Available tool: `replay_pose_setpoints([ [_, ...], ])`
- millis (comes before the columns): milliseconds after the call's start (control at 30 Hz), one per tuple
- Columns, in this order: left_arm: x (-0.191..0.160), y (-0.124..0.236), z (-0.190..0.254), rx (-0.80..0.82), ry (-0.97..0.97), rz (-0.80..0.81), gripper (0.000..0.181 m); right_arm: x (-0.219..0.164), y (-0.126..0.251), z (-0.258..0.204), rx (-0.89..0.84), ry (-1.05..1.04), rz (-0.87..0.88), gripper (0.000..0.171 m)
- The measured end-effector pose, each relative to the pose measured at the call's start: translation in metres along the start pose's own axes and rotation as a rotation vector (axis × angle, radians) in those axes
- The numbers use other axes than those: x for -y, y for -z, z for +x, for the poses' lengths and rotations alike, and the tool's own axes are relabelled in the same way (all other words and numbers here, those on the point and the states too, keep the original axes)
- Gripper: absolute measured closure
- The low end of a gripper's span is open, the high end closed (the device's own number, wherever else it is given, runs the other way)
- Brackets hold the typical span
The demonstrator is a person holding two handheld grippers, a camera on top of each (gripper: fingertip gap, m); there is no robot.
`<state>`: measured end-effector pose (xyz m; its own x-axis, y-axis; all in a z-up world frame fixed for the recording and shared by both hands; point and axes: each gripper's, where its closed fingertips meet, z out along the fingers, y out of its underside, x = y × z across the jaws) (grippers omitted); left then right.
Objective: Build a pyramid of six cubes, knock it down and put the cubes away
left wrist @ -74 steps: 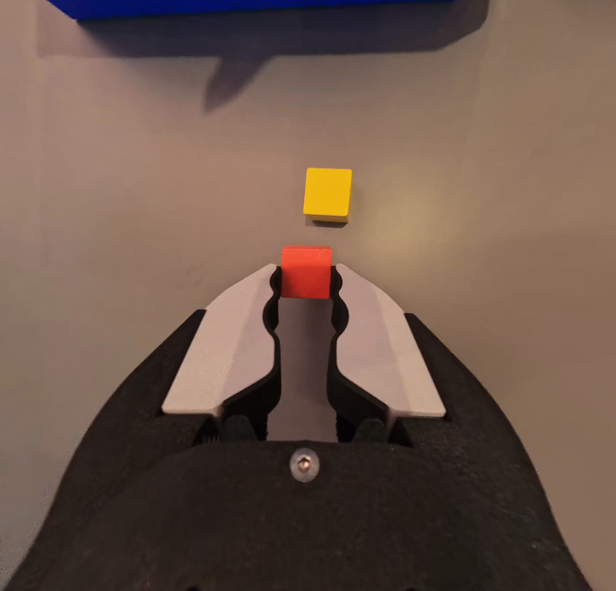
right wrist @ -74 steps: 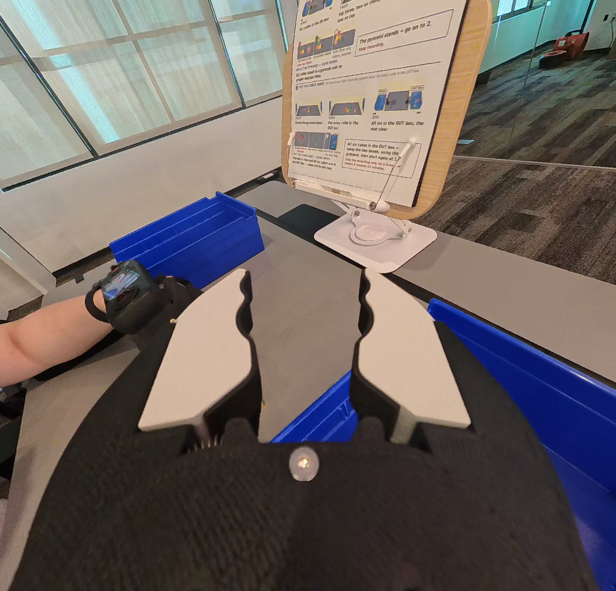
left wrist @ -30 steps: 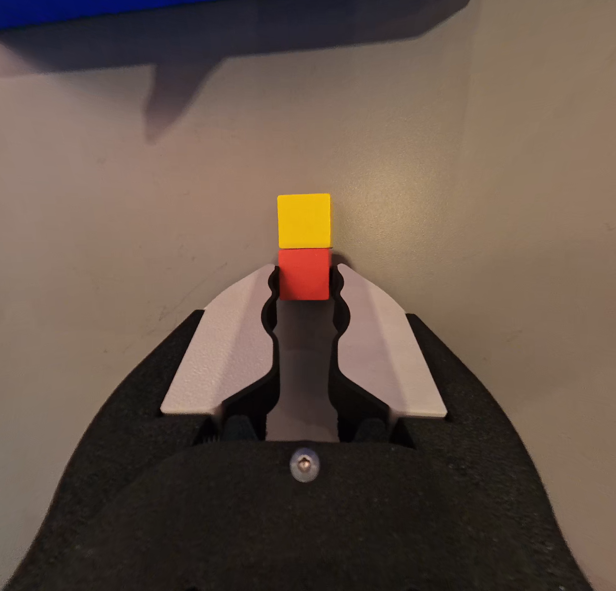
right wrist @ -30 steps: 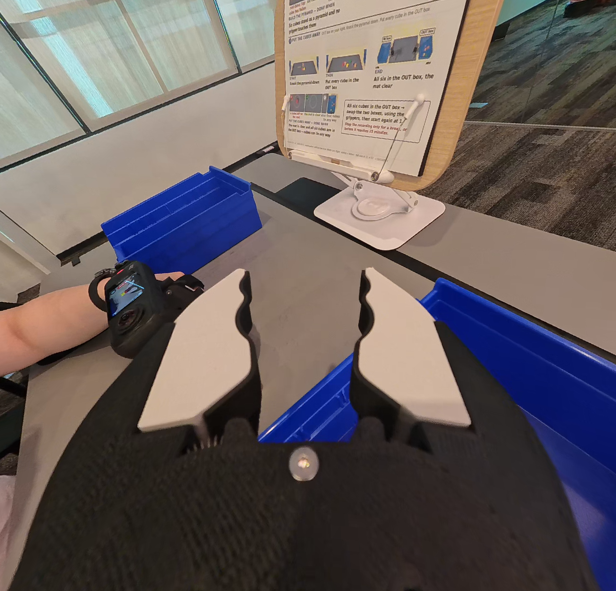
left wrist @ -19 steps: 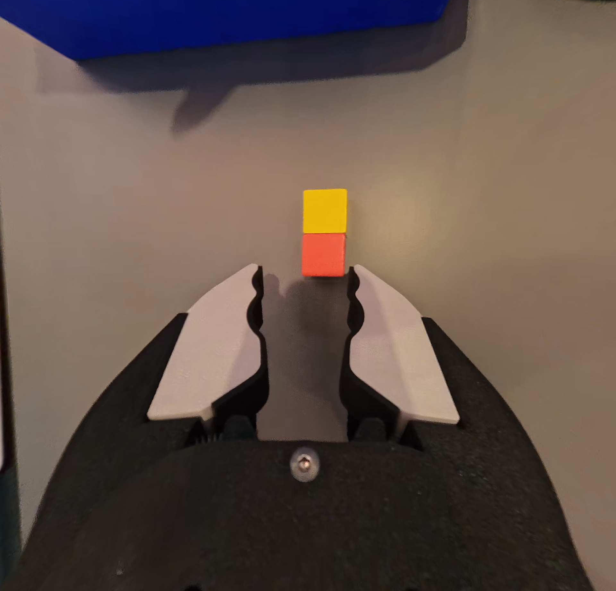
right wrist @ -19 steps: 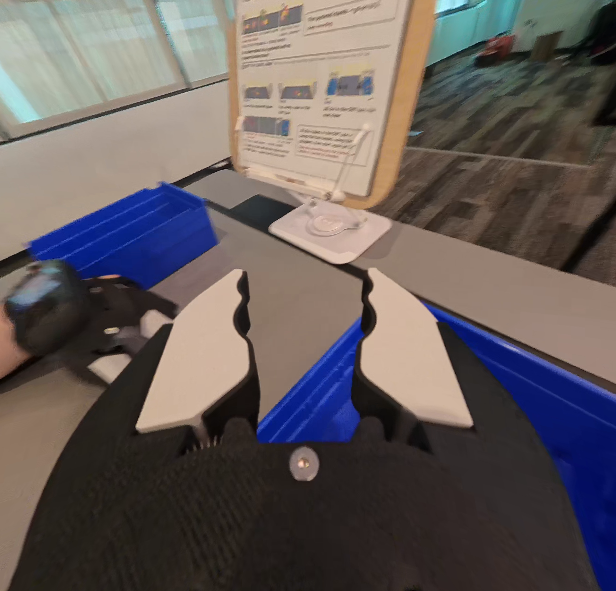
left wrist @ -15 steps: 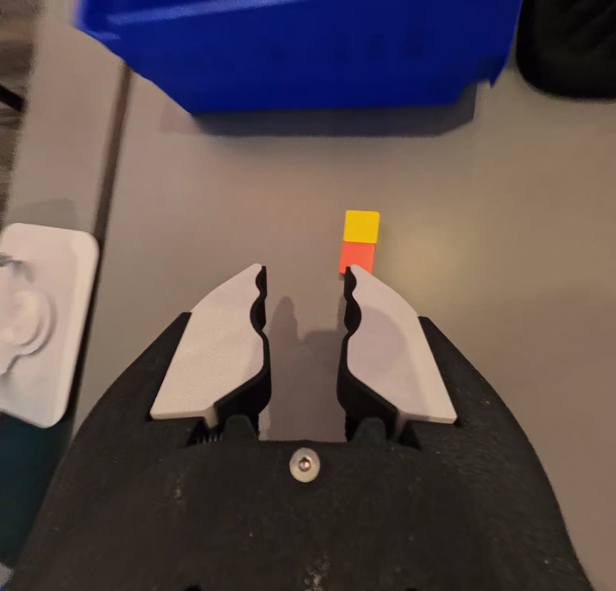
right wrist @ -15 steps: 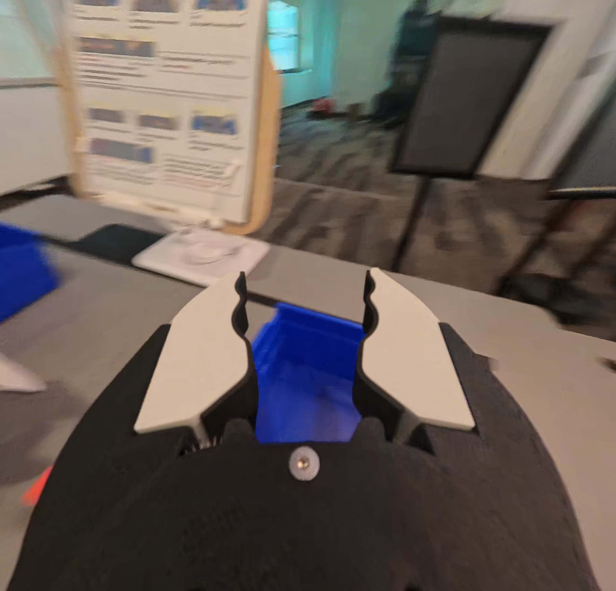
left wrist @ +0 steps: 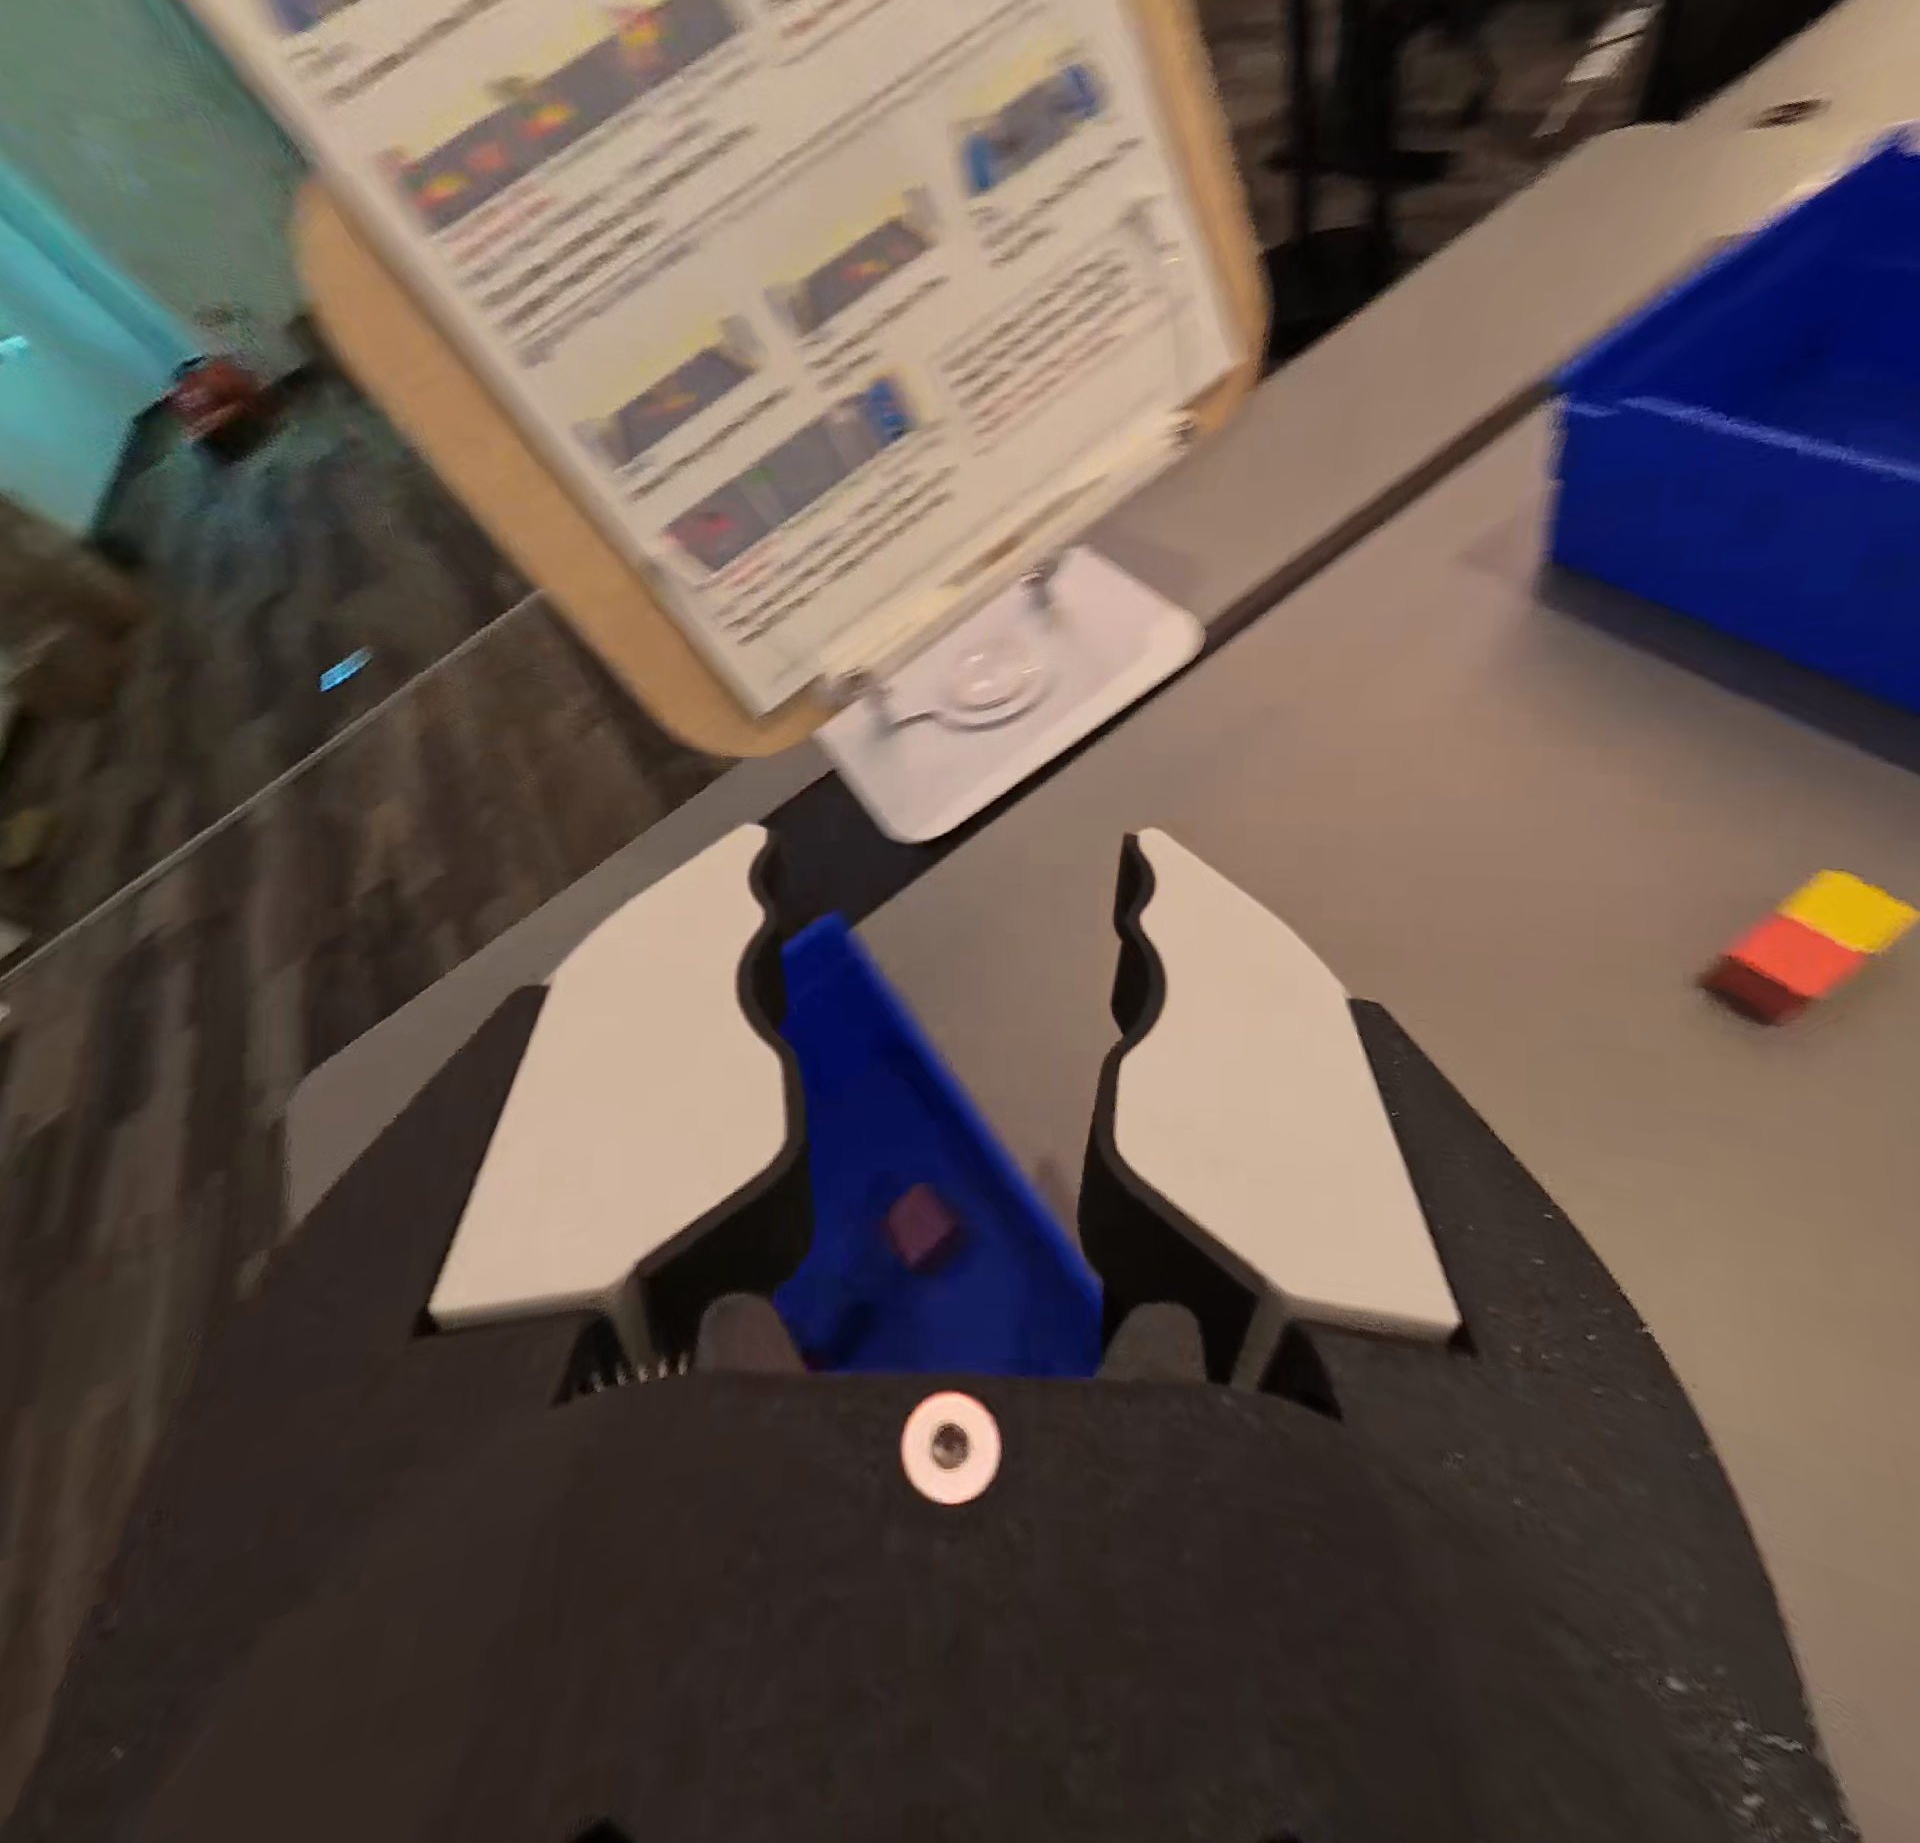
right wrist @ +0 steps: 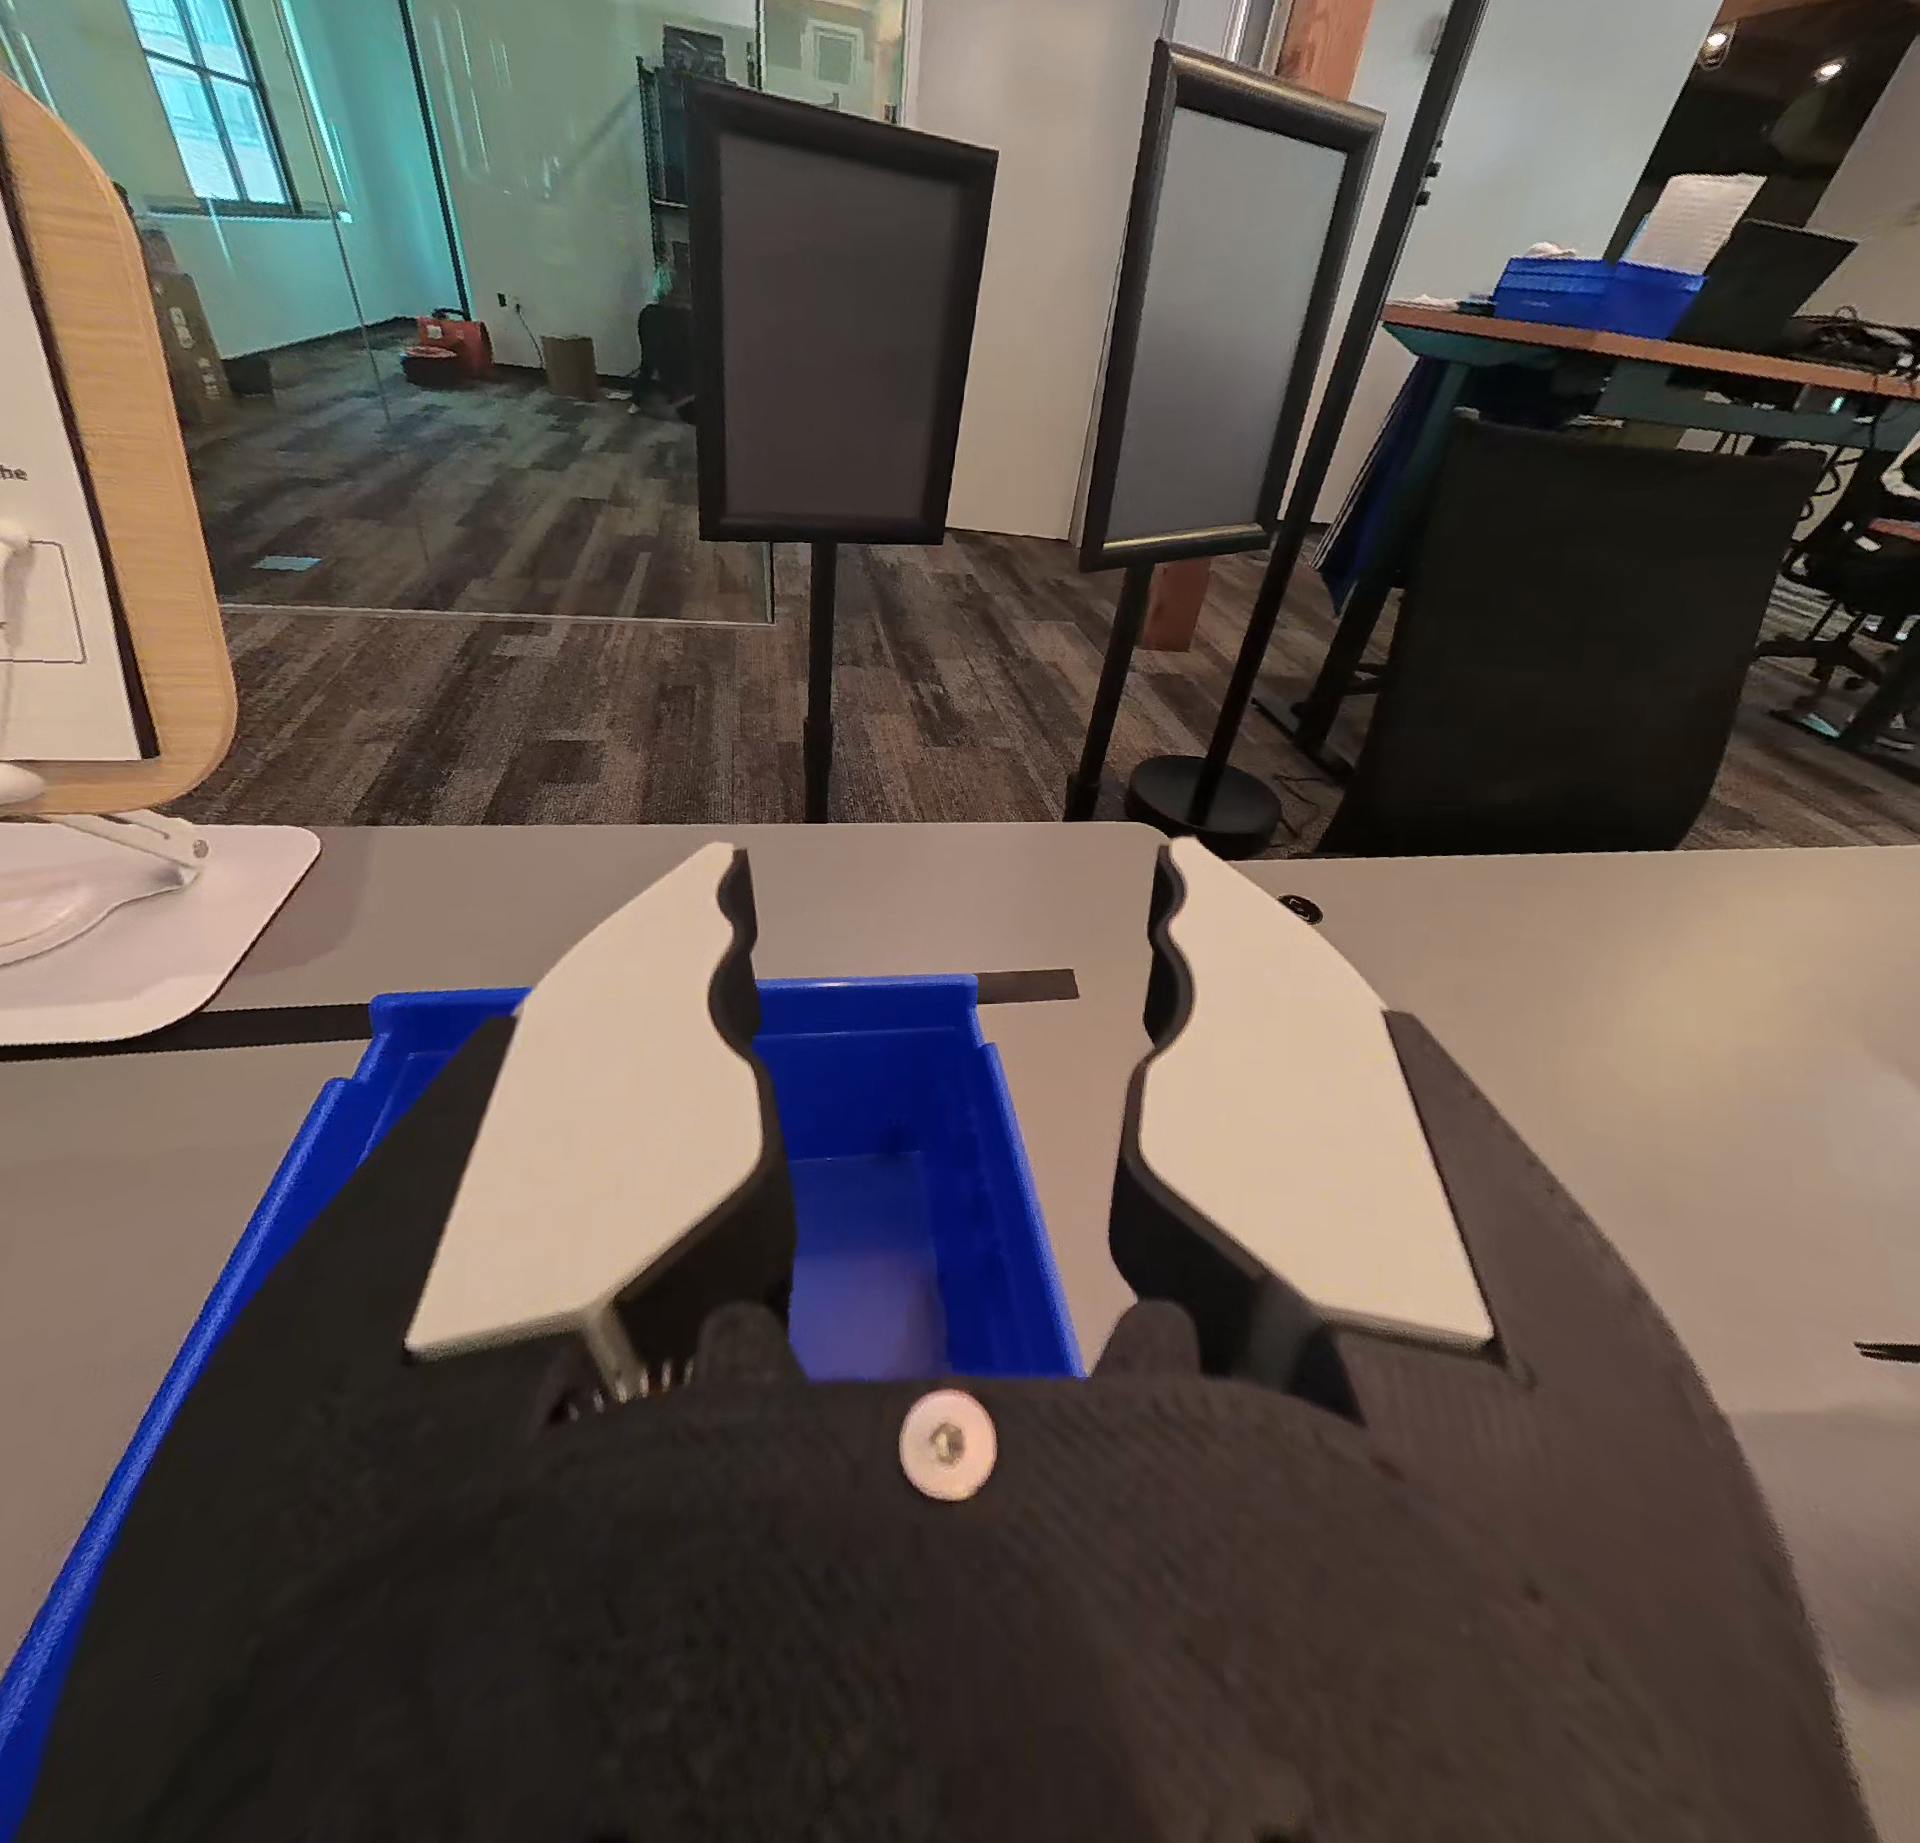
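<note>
Your left gripper [left wrist: 943,858]: jaws apart, holding nothing. Between them, a blue bin [left wrist: 914,1149] with a purple cube [left wrist: 920,1227] inside. At 3 o'clock on the grey table [left wrist: 1403,775], red cube [left wrist: 1803,957] and yellow cube [left wrist: 1844,910], touching side by side. At 2 o'clock, a second bin [left wrist: 1745,505]. At 12 o'clock, an instruction board [left wrist: 727,266] on a white stand, blurred.

Your right gripper [right wrist: 948,868]: jaws apart, holding nothing, over a blue bin [right wrist: 997,1170]; no cube shows in its visible part. At 9 o'clock, the board's stand [right wrist: 156,920].
</note>
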<state>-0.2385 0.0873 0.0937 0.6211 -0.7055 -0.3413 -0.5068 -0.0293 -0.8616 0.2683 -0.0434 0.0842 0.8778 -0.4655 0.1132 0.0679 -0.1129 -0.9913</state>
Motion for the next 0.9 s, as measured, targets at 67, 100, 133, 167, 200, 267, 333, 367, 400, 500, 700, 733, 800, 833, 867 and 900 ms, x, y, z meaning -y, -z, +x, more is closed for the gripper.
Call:
replay_pose_setpoints([
  [67,-0.021,0.009,-0.035,0.129,0.009,-0.071,0.124,-0.001,-0.001,-0.001,0.009,-0.004,-0.004,0.097],
  [100,-0.035,0.013,-0.053,0.202,-0.006,-0.128,0.127,-0.002,-0.001,-0.002,0.015,-0.005,-0.010,0.097],
  [133,-0.049,0.017,-0.068,0.265,-0.026,-0.189,0.127,-0.003,-0.002,-0.003,0.021,-0.004,-0.014,0.097],
  [167,-0.061,0.020,-0.080,0.305,-0.033,-0.237,0.124,-0.004,-0.003,-0.004,0.024,0.000,-0.018,0.097],
  [200,-0.071,0.023,-0.089,0.330,-0.026,-0.271,0.123,-0.005,-0.003,-0.004,0.023,0.007,-0.023,0.097],
  [267,-0.090,0.029,-0.103,0.352,0.002,-0.338,0.124,-0.006,-0.004,-0.006,0.029,0.019,-0.030,0.097],
  [333,-0.112,0.037,-0.110,0.347,0.019,-0.425,0.124,-0.008,-0.005,-0.008,0.034,0.030,-0.039,0.097],
  [367,-0.124,0.040,-0.111,0.332,0.025,-0.476,0.124,-0.008,-0.005,-0.009,0.035,0.035,-0.042,0.097],
  [400,-0.138,0.044,-0.110,0.302,0.039,-0.534,0.124,-0.009,-0.006,-0.010,0.039,0.041,-0.045,0.097],
  [500,-0.180,0.053,-0.105,0.227,0.036,-0.713,0.123,-0.012,-0.007,-0.013,0.054,0.048,-0.056,0.097],
  [700,-0.214,0.039,-0.088,0.042,-0.123,-0.767,0.130,-0.016,-0.011,-0.019,0.089,0.043,-0.066,0.097],
  [733,-0.217,0.035,-0.084,0.011,-0.145,-0.768,0.130,-0.017,-0.012,-0.021,0.096,0.043,-0.068,0.097],
  [800,-0.226,0.029,-0.072,-0.069,-0.151,-0.788,0.132,-0.018,-0.013,-0.023,0.105,0.047,-0.072,0.097],
  [833,-0.232,0.026,-0.069,-0.090,-0.157,-0.808,0.132,-0.018,-0.013,-0.025,0.112,0.050,-0.072,0.097],
  [867,-0.239,0.024,-0.069,-0.092,-0.157,-0.838,0.132,-0.019,-0.014,-0.026,0.120,0.051,-0.072,0.097],
  [900,-0.246,0.022,-0.070,-0.090,-0.143,-0.872,0.132,-0.019,-0.014,-0.028,0.127,0.052,-0.072,0.097],
])
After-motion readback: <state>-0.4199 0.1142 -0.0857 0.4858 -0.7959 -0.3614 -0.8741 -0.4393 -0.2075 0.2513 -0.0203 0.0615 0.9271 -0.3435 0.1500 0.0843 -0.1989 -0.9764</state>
